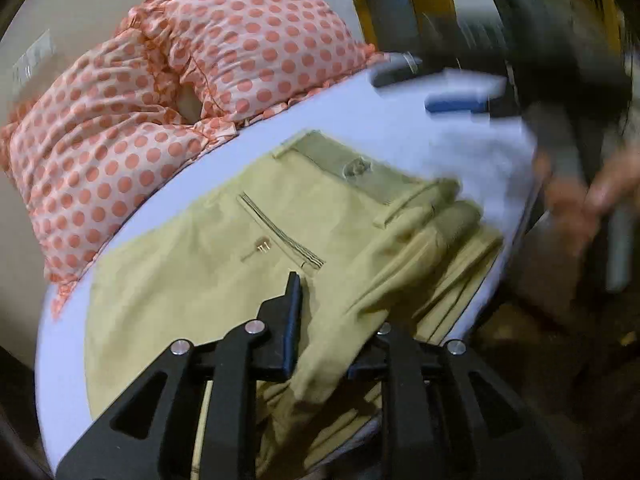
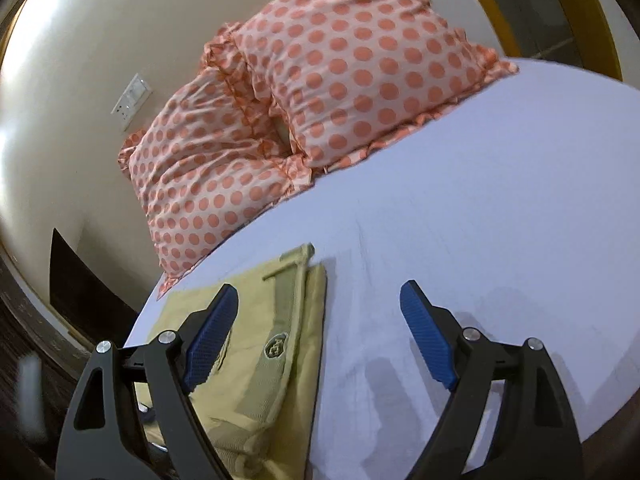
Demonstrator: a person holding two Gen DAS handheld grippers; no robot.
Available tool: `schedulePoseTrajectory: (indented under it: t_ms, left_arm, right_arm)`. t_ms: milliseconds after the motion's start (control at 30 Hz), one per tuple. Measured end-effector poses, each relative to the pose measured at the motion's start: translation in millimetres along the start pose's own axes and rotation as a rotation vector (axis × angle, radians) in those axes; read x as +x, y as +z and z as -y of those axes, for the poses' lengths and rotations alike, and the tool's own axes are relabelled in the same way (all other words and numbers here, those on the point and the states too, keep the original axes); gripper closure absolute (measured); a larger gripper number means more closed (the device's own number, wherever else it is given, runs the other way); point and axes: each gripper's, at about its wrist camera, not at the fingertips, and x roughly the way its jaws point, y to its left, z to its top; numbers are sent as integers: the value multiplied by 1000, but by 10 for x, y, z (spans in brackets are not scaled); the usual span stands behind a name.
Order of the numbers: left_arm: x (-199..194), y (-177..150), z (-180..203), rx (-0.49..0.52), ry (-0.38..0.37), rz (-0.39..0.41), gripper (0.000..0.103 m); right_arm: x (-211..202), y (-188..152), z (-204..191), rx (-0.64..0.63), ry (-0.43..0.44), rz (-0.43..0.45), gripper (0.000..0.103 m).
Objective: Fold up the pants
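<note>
Khaki cotton pants point(image 1: 192, 280) lie on the pale-blue bedsheet point(image 2: 480, 200); waistband patch point(image 2: 276, 347) unreadable. Left gripper point(image 1: 332, 312) clamps a fold; right gripper point(image 2: 316, 344) gapes wide.

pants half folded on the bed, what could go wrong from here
The left gripper pinches only a bunched strip of the khaki pants, so it may slip out and undo the fold. The right gripper hangs open above the waistband, so nothing pins the layers if the cloth drags across the sheet.
</note>
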Motion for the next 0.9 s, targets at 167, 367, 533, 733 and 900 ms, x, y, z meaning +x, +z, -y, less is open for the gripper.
schedulePoseTrajectory:
  t_ms: [167, 367, 533, 733, 900]
  left_arm:
    - [-196, -78, -25, -28, -25, 45, 68]
    - [-724, -200, -733, -290, -127, 144, 33]
    - [-308, -633, -1971, -676, -1, -39, 35]
    - [192, -776, -2298, -776, -145, -166, 40]
    - [363, -713, -2399, -831, -276, -160, 92]
  right_arm:
    - [318, -30, -123, -34, 92, -164, 33]
    - [662, -62, -257, -120, 33, -278, 51]
    - [756, -49, -233, -121, 76, -318, 64]
    - [823, -8, -135, -79, 136, -334, 74]
    - [897, 70, -30, 48, 279, -405, 92]
